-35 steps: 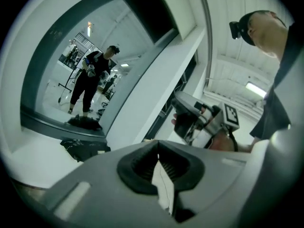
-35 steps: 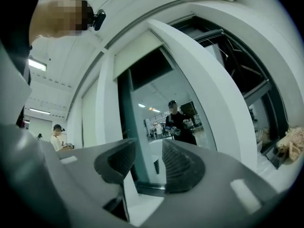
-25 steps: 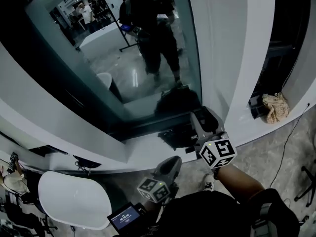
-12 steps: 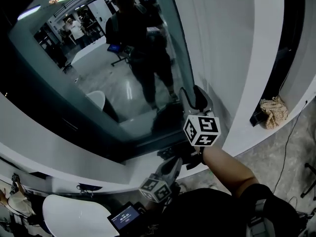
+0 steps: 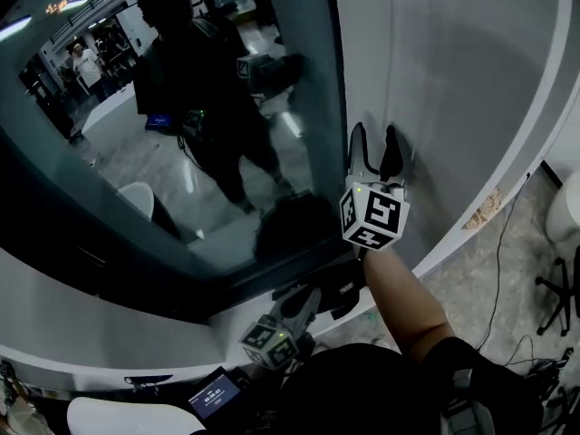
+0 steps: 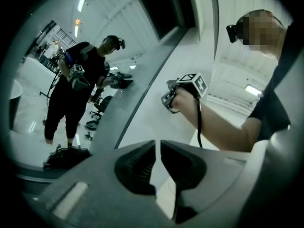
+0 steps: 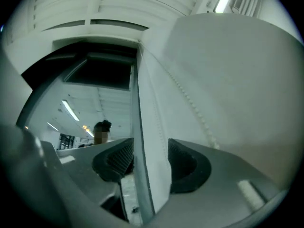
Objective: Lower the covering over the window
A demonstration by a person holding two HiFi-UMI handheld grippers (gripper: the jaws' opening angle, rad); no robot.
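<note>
The window (image 5: 181,107) is dark glass that mirrors me and the room. No covering shows over the glass. A thin bead chain (image 7: 190,106) hangs down the white wall to the window's right and also shows faintly in the head view (image 5: 391,62). My right gripper (image 5: 374,152) is raised against that wall, its jaws opening wide. In the right gripper view (image 7: 151,160) the window frame's edge lies between the jaws, and the chain runs down behind the right jaw. My left gripper (image 5: 313,299) hangs low by my waist. Its jaws (image 6: 156,148) are closed to a slit with nothing between them.
A dark bag (image 5: 294,225) lies at the foot of the window. A beige rag (image 5: 485,208) sits by the wall's base at the right, with a black cable (image 5: 498,270) and a chair base (image 5: 562,288) on the floor. A small screen (image 5: 213,392) glows near my waist.
My right gripper has risen from the sill up along the wall beside the window, and its jaws have spread wider. The left gripper has stayed low.
</note>
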